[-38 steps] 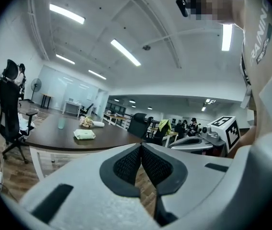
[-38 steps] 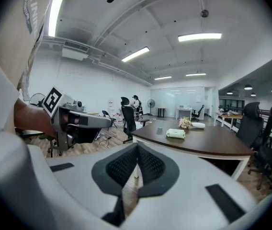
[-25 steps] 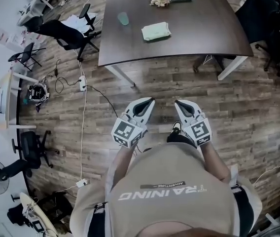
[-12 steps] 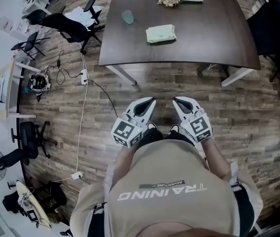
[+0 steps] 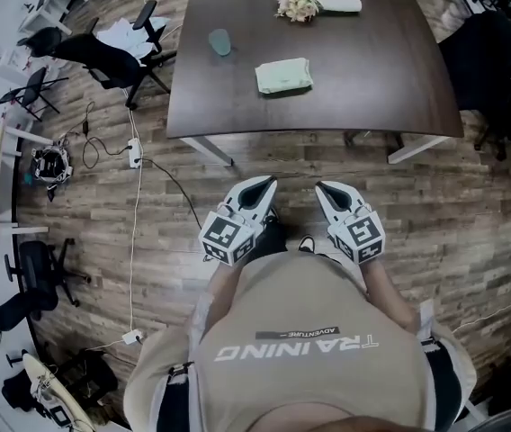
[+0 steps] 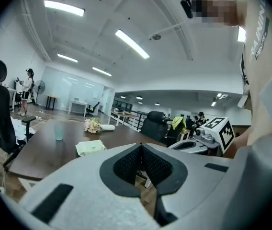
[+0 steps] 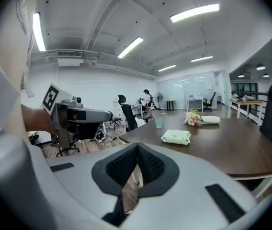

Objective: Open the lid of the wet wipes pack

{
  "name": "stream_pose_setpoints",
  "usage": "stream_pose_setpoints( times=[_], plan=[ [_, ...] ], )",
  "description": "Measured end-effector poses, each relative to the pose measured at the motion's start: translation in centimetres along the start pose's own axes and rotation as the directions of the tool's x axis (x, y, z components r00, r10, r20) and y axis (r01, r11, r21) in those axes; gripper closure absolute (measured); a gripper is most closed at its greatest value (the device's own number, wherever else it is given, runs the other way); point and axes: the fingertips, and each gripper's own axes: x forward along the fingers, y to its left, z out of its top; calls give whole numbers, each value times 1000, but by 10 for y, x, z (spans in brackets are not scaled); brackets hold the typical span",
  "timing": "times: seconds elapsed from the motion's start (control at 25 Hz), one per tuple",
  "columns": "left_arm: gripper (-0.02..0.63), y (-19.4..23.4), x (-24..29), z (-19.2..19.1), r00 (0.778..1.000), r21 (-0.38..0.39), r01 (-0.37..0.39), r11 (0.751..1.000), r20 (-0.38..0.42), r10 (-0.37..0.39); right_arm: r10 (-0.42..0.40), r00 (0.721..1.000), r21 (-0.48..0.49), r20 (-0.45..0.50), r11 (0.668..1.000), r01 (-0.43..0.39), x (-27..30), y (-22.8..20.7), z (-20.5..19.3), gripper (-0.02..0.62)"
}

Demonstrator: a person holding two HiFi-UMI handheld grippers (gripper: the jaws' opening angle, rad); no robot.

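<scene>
A: Well, the left gripper (image 5: 258, 187) and the right gripper (image 5: 328, 191) both have their jaws pressed together on nothing, and the wipes pack (image 5: 284, 76) lies well apart on the far table (image 5: 390, 79).

B: The risk, then?

A: Arriving closed could shove the pack (soft and light, I'd guess) toward the cup (image 5: 220, 40) at far left.

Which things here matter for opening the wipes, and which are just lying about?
For the job: wet wipes pack; left gripper and right gripper, both shut and empty.
Lying about: cup; flowers; office chair.
</scene>
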Motion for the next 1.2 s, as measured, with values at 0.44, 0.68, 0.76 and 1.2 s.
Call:
stream_pose_setpoints(
  times=[0.44,0.68,0.76,1.2],
  plan=[
    [597,73,42,49,992,82,114,990,37,-117,-96,995,-112,26,989,98,74,-31,64,581],
    [597,99,45,49,985,71,170,983,24,-172,-122,992,-112,-12,986,120,107,-35,67,581],
    [597,112,43,46,982,68,185,980,9,-186,-134,991,-123,-10,984,132,121,-33,73,581],
    [597,165,61,48,982,15,189,982,2,-189,-133,990,-216,-50,969,119,165,-39,91,581]
  ],
)
